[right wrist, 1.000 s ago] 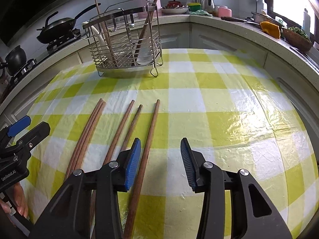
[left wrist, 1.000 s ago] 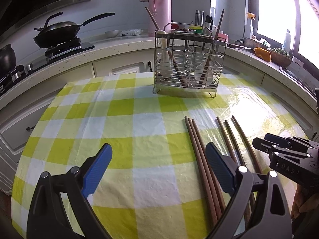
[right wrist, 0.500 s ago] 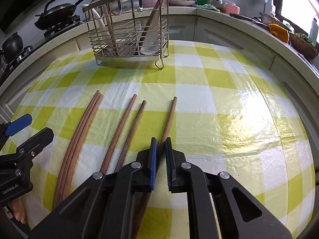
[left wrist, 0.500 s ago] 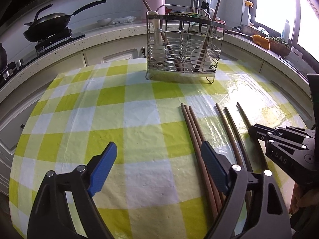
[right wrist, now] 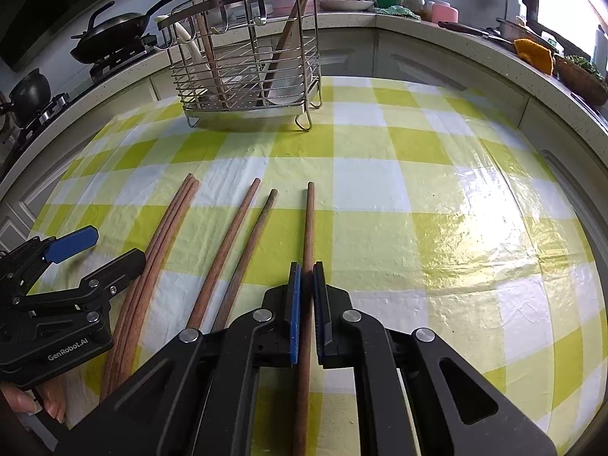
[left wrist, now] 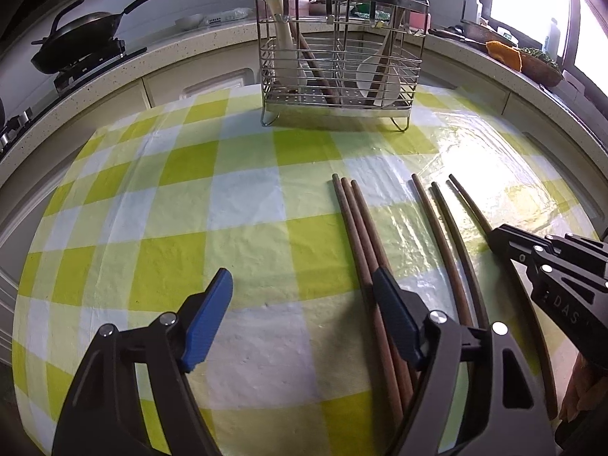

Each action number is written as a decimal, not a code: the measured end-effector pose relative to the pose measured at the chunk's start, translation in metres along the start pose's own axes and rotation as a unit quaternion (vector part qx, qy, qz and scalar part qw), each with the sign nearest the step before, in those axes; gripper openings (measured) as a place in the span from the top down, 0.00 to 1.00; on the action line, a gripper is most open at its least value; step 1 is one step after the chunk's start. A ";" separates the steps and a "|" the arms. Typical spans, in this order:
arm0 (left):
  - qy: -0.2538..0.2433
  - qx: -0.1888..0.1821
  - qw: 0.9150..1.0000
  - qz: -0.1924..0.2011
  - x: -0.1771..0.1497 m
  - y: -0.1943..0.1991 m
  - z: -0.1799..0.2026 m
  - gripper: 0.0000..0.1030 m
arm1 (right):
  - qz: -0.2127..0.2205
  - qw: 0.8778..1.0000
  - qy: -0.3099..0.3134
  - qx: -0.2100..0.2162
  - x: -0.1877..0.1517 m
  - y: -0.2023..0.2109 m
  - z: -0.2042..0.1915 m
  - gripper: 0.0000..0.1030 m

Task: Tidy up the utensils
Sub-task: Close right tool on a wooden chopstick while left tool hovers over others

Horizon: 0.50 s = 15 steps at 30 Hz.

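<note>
In the right wrist view the right gripper [right wrist: 307, 277] sits at lower centre of the frame with its blue pads pressed together on the rightmost chopstick [right wrist: 309, 220], which runs up from the bottom edge between the pads and ends near the middle of the picture. To its left lie two separate chopsticks [right wrist: 243, 235], slightly fanned, and further left a bundle of three chopsticks [right wrist: 163, 235] touching one another, all flat on the yellow-and-white checked tablecloth [right wrist: 418, 190]. The left gripper [right wrist: 95, 247] enters from the left edge of that view, just beside the bundle. In the left wrist view the left gripper [left wrist: 300, 296] fills the lower part of the frame; its jaws stand apart and have just been closing, with only bare cloth between the pads, while its right finger [left wrist: 395, 311] lies over the bundle. The wire utensil rack [left wrist: 338, 57] stands upright at the far edge of the table, upper centre of the frame, holding a white spoon [left wrist: 374, 72] and some wooden utensils. A black wok [left wrist: 76, 45] sits on the stove at upper left.
</note>
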<state>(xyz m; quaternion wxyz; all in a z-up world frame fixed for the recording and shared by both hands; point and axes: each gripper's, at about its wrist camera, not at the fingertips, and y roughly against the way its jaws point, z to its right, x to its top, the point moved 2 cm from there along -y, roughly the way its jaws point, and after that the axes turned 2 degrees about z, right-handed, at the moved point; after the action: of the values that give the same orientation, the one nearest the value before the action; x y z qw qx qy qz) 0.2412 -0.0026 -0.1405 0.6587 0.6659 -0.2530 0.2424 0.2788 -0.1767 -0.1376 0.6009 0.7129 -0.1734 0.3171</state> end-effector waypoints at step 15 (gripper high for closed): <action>0.002 0.004 1.000 -0.005 0.006 -0.009 0.005 0.46 | -0.002 1.000 0.001 0.010 0.004 -0.004 0.002 0.93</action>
<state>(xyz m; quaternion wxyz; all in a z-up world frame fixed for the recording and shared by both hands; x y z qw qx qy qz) 0.2517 -0.0079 -0.1433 0.6576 0.6695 -0.2473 0.2412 0.2846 -0.1775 -0.1381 0.5945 0.7191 -0.1677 0.3182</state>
